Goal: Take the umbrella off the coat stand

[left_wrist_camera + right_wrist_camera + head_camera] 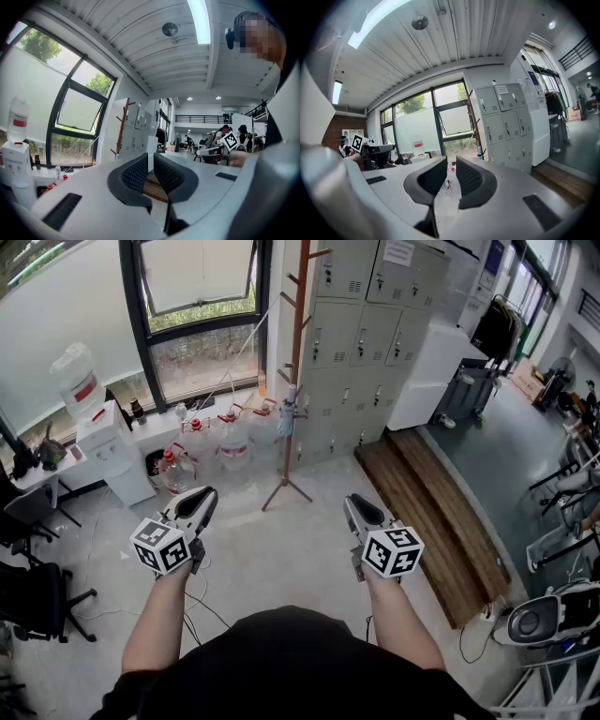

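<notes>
Umbrella (286,418) on the wooden coat stand (299,343), folded, pale grey. Hangs close against the pole, below the upper pegs and above the spread feet. Untouched, well apart from both grippers.

Left gripper (205,495) held out over the pale floor (281,559), pointing forward toward the window wall. Jaws drawn almost together, only a thin slit between the ribbed pads, nothing in it. Right gripper (356,505) level with it on the other side, aimed the same way. Same narrow slit between its jaws, nothing held. Marker cubes turned up toward the head camera, bare forearms behind them.

Coat stand planted on the floor ahead, between the two grippers in the head view, just in front of a bank of grey lockers (361,334). Left of it, under the dark-framed window (197,306), a cluster of clear, red-topped water jugs (202,442). Further left, a white water dispenser (112,451) carrying an upturned bottle (77,381). Right of the stand, a raised wooden platform (431,512) running alongside the lockers. Black office chair (33,596) at the left edge.

In the left gripper view, stand small and to the left of the jaws, beside the lockers; umbrella too small to make out there. In the right gripper view, stand rising next to the lockers, umbrella a small grey shape low on the pole, to the right of the jaws.
</notes>
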Demonstrator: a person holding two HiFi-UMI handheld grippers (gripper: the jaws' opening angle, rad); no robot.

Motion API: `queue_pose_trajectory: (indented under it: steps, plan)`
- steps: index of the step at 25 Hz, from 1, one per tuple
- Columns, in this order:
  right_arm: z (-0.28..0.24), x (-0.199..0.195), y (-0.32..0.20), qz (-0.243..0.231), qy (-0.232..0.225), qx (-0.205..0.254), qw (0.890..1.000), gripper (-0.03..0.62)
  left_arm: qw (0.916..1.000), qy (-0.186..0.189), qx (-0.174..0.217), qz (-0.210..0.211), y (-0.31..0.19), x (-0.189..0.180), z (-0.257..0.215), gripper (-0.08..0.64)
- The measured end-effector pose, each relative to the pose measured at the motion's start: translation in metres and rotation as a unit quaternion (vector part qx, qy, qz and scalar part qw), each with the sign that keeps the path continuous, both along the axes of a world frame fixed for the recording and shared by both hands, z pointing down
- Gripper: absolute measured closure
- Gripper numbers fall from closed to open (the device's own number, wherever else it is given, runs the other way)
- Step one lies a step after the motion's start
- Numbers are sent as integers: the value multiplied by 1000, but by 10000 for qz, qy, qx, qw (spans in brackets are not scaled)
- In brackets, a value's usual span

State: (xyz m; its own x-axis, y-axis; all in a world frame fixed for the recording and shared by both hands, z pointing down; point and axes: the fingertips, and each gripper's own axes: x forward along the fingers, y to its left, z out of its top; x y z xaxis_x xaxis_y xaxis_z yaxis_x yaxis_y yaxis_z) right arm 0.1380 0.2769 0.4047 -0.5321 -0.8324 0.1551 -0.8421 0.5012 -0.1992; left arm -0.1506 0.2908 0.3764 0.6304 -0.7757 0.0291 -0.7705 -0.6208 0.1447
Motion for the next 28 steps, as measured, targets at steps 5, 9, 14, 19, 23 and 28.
queue_pose_trajectory:
  steps: [5,9,14,19,23,28]
  plan:
    - [-3,-7,6,-50,-2,-11,10000,520,10000,36,-32,-54,9,-9,-2,505]
    - [-3,-7,-9,-55,13,-38,10000,525,9999,63,-52,-133,4,-14,0,505]
    - [3,-6,-37,-42,56,-32,10000,533,9997,23,-129,-221,-16,-17,10,505]
    - [7,4,-81,-41,128,-70,9999,540,9996,-6,-119,-237,-59,-7,7,505]
    - [5,10,-119,-79,92,-79,9999,545,9996,-4,-79,-255,-93,1,2,505]
    - [13,10,-171,-73,138,-151,9998,545,9990,10,-166,-406,-141,-6,12,505]
